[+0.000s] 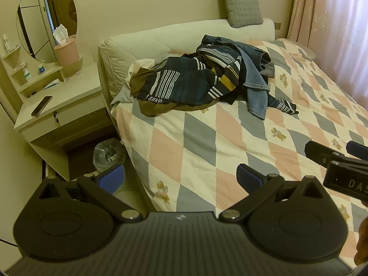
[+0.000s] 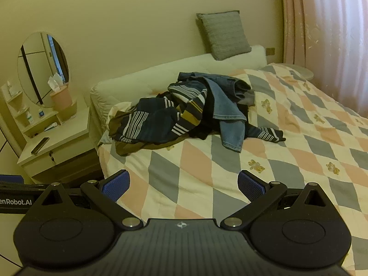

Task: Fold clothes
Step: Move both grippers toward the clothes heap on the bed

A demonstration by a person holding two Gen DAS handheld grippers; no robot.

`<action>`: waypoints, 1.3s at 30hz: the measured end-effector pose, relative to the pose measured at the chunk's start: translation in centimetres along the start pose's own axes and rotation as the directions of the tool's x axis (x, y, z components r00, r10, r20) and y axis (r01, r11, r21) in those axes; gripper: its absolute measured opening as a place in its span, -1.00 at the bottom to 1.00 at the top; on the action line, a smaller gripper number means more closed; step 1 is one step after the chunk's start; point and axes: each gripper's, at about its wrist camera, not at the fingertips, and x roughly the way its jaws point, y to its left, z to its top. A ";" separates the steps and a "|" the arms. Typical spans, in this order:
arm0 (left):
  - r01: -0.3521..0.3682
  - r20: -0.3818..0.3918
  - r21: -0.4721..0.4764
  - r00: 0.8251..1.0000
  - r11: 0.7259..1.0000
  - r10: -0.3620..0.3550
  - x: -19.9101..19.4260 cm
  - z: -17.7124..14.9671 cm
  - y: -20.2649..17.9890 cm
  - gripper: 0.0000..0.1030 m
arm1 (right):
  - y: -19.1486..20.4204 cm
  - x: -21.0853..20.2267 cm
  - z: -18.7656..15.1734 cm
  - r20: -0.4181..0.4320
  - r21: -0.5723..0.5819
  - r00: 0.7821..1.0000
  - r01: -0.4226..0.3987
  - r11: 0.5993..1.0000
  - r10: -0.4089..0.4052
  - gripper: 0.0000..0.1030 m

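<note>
On the bed (image 1: 207,151), near the headboard, the clothes (image 1: 202,78) lie in one tangled heap, well apart from both tools. The left gripper (image 1: 180,178) and right gripper (image 2: 184,184) hover with fingers spread wide, holding nothing. Striped top, jeans and a brown garment overlap, so a careless pinch would likely drag several pieces together.
</note>
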 end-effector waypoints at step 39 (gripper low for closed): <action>0.068 -0.098 0.089 0.993 0.994 -0.059 11.7 5.8 0.7 0.98 | -3.1 11.2 1.4 -0.205 0.076 0.978 0.055 0.996 -0.039 0.99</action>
